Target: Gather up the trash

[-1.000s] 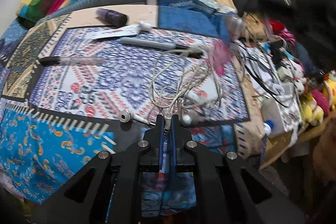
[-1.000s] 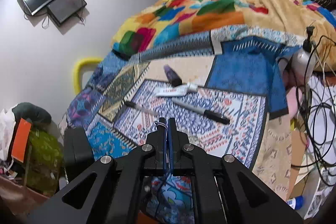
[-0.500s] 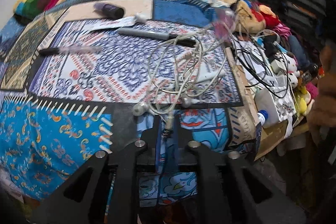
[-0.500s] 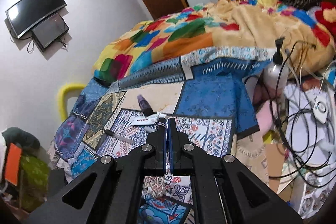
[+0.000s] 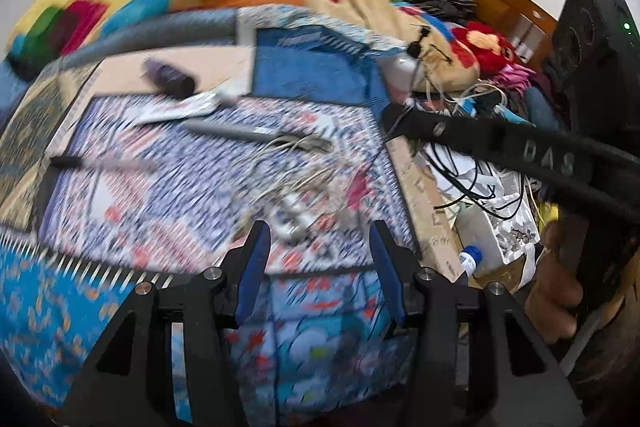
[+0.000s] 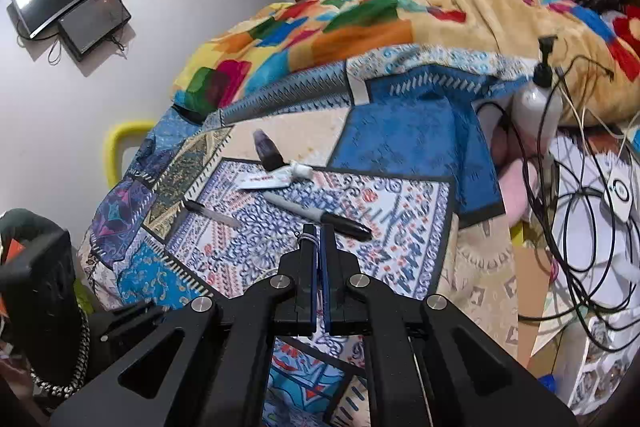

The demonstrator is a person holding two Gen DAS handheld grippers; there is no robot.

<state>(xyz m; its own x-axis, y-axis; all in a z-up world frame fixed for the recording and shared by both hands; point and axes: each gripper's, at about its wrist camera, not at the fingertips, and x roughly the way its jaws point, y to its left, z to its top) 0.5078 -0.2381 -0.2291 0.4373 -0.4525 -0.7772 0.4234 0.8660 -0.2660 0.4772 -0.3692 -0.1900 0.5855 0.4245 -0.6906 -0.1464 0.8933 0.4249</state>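
Two grippers over the patterned bedspread, both angled down at it. Left gripper: jaws have just been opening, now spread, nothing between them. The tangled white earphone cable lies on the bed just ahead of them, so I judge it was just let go there. Left view is smeared, so contact detail is unclear. Right gripper: jaws pressed together, holding nothing; looks parked while the left works. Beyond the tips, the trash candidates sit in a loose cluster mid-bed: grey marker nearest, black pen off to the side, then a flattened tube touching a small purple bottle. Farther back is a bunched patchwork blanket. No bin visible in either view, so drop point unknown
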